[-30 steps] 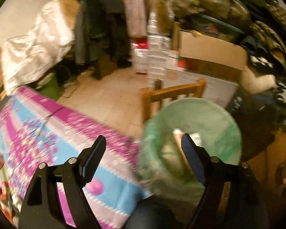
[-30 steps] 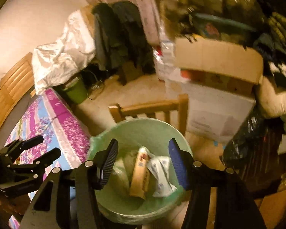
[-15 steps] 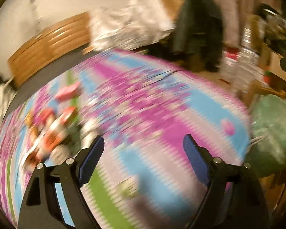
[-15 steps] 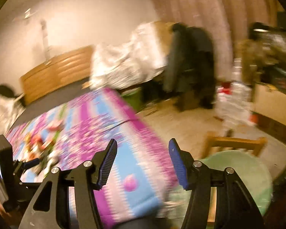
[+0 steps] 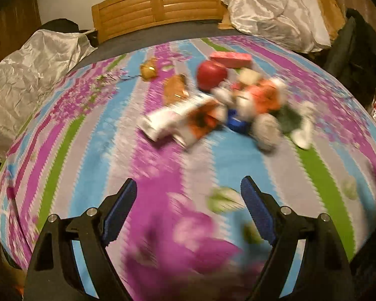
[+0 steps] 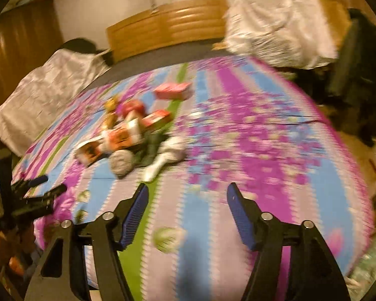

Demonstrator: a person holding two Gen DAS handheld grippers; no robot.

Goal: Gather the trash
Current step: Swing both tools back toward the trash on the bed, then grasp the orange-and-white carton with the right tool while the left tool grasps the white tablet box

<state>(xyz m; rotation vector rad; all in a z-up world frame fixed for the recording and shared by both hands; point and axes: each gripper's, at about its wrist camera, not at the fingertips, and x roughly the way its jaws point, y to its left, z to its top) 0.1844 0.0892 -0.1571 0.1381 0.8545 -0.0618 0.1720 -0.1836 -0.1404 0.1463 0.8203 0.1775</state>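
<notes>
both grippers swung from bin to trash pile (image 5: 228, 105), blurred.

Heaped on the striped bedspread (image 5: 92, 135): white-and-orange wrappers (image 5: 180, 123), a red apple (image 5: 211, 74) upright behind them, a pink box (image 5: 230, 59) lying flat beyond the apple, a grey crumpled ball (image 5: 268, 130) at the heap's near edge. Two brown scraps (image 5: 174, 89) lying apart, left of the apple. Blurred throughout.
</notes>
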